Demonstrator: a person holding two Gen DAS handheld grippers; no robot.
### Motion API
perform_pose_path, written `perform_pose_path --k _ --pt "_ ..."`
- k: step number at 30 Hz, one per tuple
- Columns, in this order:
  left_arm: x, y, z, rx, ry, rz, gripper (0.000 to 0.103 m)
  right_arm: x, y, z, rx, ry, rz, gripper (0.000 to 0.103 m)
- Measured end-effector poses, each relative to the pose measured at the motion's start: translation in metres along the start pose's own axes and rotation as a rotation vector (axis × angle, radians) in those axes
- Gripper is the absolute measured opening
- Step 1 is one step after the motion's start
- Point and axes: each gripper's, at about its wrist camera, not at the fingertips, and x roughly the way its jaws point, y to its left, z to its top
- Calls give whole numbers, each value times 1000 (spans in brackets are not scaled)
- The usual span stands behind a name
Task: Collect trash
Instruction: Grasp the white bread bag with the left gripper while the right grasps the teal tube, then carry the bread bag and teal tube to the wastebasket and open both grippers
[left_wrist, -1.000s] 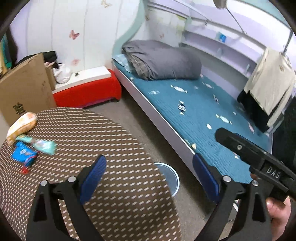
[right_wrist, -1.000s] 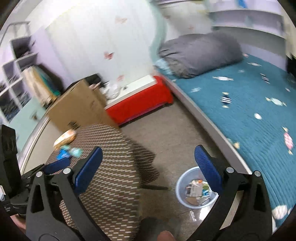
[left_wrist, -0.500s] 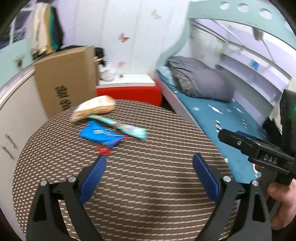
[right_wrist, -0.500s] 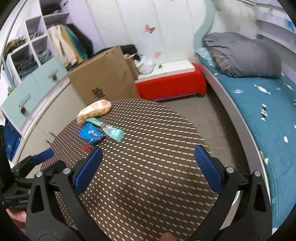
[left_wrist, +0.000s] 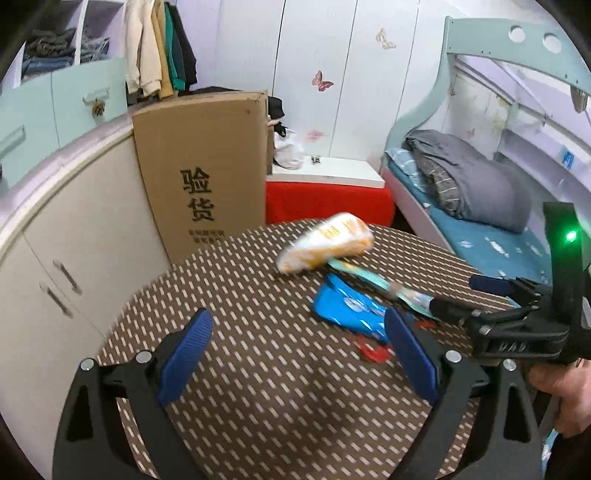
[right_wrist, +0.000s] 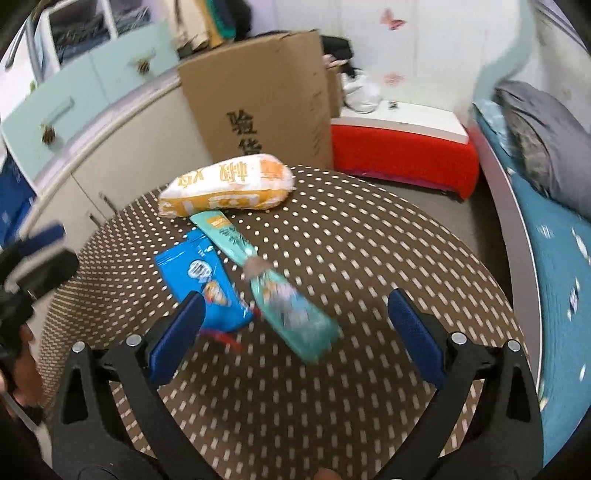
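Note:
Trash lies on the round brown dotted table: an orange-and-white snack bag, a long teal wrapper, a blue wrapper and a small red scrap. My right gripper is open just above the table, the teal wrapper's near end between its blue pads. My left gripper is open over the table's left part; the blue wrapper lies beside its right pad. The right gripper shows at the right edge of the left wrist view.
A tall cardboard box stands behind the table against cream cabinets. A red bench with a white top sits beyond. The bed with a teal cover and grey bedding runs along the right.
Both grippers swung left from the floor bin and bed toward the table, then closed in on the wrappers. Both stay open.

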Motion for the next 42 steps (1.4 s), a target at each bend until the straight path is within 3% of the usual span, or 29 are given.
perform_pose_path --k 3,5,6,7,8,16,17,19,23,26,38,42 --pt "20 1 18 56 3 28 92 25 6 8 -58 43 11 76" --pt "35 -2 31 102 11 8 92 33 13 10 -108 42 -18 65" --pt "41 -3 36 121 11 6 92 34 15 11 -133 36 -20 55" --pt "48 -6 42 147 11 10 92 33 16 11 -144 32 -14 39" --pt "57 -10 48 179 14 14 92 32 17 11 -148 31 -13 31" --pt "123 -40 70 334 100 15 92 6 2 -15 -113 24 -33 21" --pt "130 -42 70 343 122 7 87 2 -1 -19 -105 25 -36 21" --pt "144 -46 66 342 190 -59 52 -7 -8 -27 -77 27 -40 21" --pt "139 -41 61 285 187 -95 40 -30 -26 -47 11 8 -48 21" --pt "111 -41 54 232 139 -118 40 -53 -37 -59 76 -22 -39 21" --pt "-35 -88 25 220 -57 -139 40 -153 -44 -83 144 -169 -13 21" --pt "-72 -108 19 196 -95 -189 40 -186 -57 -94 204 -220 25 21"
